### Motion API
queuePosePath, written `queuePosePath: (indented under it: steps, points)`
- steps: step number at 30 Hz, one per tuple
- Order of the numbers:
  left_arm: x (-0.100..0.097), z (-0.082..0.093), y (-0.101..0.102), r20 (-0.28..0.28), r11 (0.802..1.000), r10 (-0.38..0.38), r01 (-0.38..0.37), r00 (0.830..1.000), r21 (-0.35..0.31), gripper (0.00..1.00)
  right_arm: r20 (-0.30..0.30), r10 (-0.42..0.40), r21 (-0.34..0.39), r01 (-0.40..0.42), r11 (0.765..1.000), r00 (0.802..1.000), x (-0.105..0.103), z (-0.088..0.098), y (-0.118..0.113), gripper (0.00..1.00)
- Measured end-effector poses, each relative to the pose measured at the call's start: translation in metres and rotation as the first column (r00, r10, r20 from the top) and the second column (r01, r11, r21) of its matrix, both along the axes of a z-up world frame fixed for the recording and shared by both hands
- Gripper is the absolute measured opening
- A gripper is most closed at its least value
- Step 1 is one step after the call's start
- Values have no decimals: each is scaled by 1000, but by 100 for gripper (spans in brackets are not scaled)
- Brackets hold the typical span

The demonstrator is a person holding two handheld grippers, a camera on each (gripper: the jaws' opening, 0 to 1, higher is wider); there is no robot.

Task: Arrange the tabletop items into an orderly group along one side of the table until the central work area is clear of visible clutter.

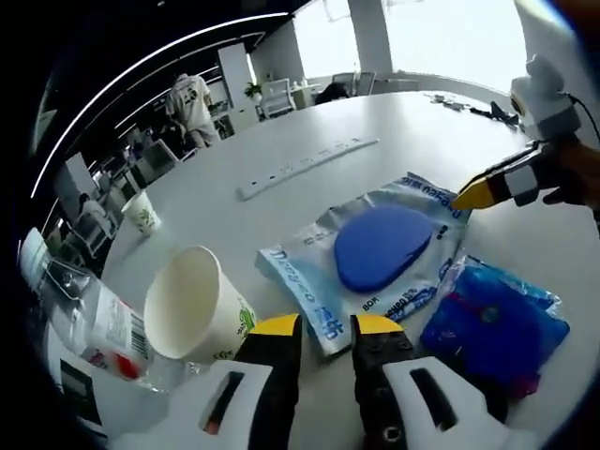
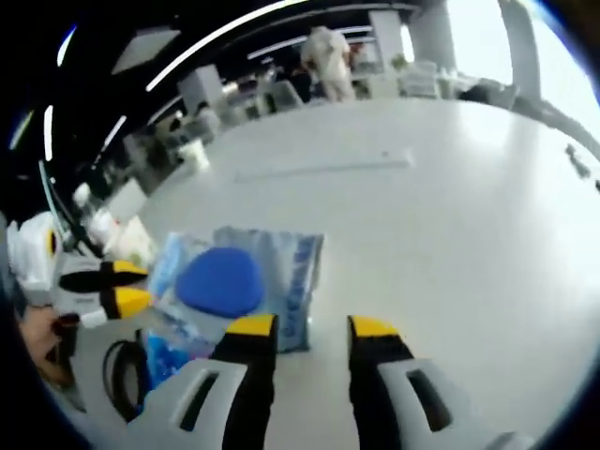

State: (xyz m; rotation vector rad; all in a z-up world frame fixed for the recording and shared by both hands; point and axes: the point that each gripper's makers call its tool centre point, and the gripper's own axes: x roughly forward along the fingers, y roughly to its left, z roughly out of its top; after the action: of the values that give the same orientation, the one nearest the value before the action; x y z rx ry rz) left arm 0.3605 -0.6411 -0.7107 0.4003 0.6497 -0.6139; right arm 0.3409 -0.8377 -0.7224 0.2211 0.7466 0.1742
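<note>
A clear plastic packet with blue print holds a blue rounded pad (image 1: 382, 246), and it lies flat on the white table (image 1: 375, 122). My left gripper (image 1: 326, 326) is open, its yellow-tipped jaws straddling the packet's near corner. My right gripper (image 1: 476, 195) comes in from the right, and its yellow tip is at the packet's far corner. In the right gripper view the same packet (image 2: 225, 279) lies just left of my open right gripper (image 2: 311, 326), with the left gripper (image 2: 129, 287) at the packet's far edge. A second packet (image 1: 492, 323), dark blue with magenta inside, lies beside the first.
A large paper cup (image 1: 192, 305) stands left of my left jaws, with a smaller cup (image 1: 141, 214) farther back. A white power strip (image 1: 305, 167) lies across the table. A labelled plastic bottle (image 1: 103, 328) lies at the left edge. A black cable loop (image 2: 117, 370) lies beside the second packet. People and chairs are beyond the table.
</note>
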Motion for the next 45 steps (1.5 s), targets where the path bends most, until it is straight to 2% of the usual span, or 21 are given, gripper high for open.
queuePosePath:
  steps: [1,3,5,6,7,9,11,14,16,17,24,29,33,37,41,45]
  points:
    - [-1,2,-1,1,1000,-6,6,1000,-5,22,0,-2,0,2,1000,1000,-2,2,0,32]
    - [-5,9,-16,15,994,-76,77,997,-82,30,1,10,0,-10,1000,1000,-6,7,3,35]
    - [-12,15,-25,-12,983,-93,90,996,-163,36,9,14,-6,-14,1000,1000,-9,11,3,41]
    - [-13,17,-28,-8,978,-109,105,994,-181,36,12,12,-3,-12,1000,1000,-10,13,4,43]
    - [-14,19,-26,-4,979,-108,106,994,-176,36,14,16,1,-16,1000,1000,-12,15,5,46]
    - [-17,22,-32,27,973,-160,162,987,-162,39,21,18,6,-18,1000,1000,-15,20,8,55]
    - [-21,23,-34,35,970,-186,189,982,-151,41,25,22,9,-23,1000,999,-18,23,12,66]
    - [-27,24,-42,33,957,-227,229,973,-179,46,24,39,18,-40,999,999,-24,27,17,74]
    - [-28,23,-43,35,956,-234,236,972,-175,50,12,61,29,-62,998,998,-31,28,24,79]
    - [-29,24,-45,54,950,-256,262,965,-167,53,8,70,28,-70,997,998,-34,28,26,81]
    - [-34,22,-52,45,934,-308,311,950,-177,61,-10,82,31,-82,996,997,-54,31,43,99]
    - [-39,19,-60,28,918,-344,342,939,-198,68,-19,130,58,-129,990,991,-71,32,60,99]
    - [-41,16,-63,28,912,-370,369,929,-181,71,-32,154,56,-152,987,988,-83,33,67,99]
    - [-44,15,-69,30,899,-401,400,915,-179,74,-53,142,73,-138,988,988,-95,32,72,98]
    - [-43,12,-71,26,900,-407,406,913,-158,76,-89,119,61,-114,992,989,-112,24,74,97]
    - [-43,10,-71,14,900,-406,403,914,-168,77,-120,109,94,-98,991,987,-128,17,80,94]
